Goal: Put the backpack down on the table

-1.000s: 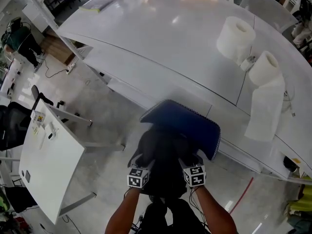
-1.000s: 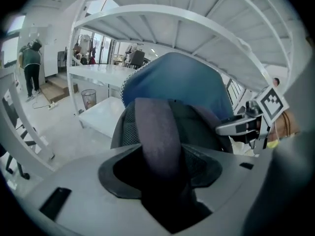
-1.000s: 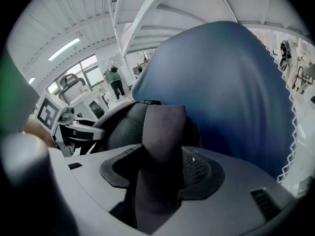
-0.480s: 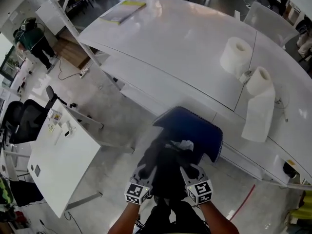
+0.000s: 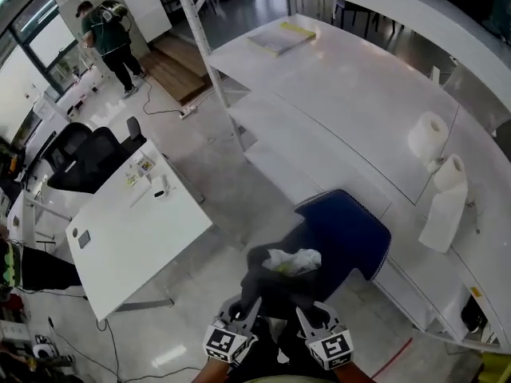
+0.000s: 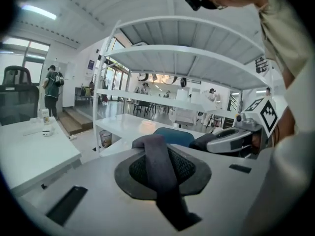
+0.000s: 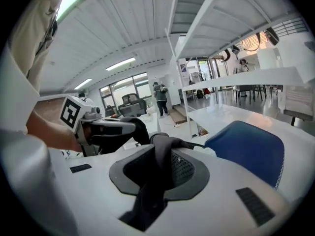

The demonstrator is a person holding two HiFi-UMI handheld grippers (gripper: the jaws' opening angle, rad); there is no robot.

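A dark grey backpack (image 5: 275,286) hangs above the floor in front of me, with a crumpled white thing (image 5: 294,259) on its top. It sits just in front of a blue chair (image 5: 347,234). My left gripper (image 5: 242,316) and right gripper (image 5: 307,319) are side by side at the bottom of the head view. Each is shut on a dark strap of the backpack. The strap (image 6: 160,171) runs between the left gripper's (image 6: 160,163) jaws, and another strap (image 7: 160,168) lies clamped in the right gripper (image 7: 162,173). The long white table (image 5: 335,110) stands beyond the chair.
Two paper rolls (image 5: 427,138) (image 5: 449,174) stand on the long table's right part, and a yellow-green book (image 5: 281,38) lies at its far end. A smaller white table (image 5: 132,230) stands left, with office chairs (image 5: 88,154) behind it. A person (image 5: 108,34) stands far left.
Both grippers have risen with the backpack, which now hangs higher and nearer to me. The head view has swung so that more floor and the small table show.
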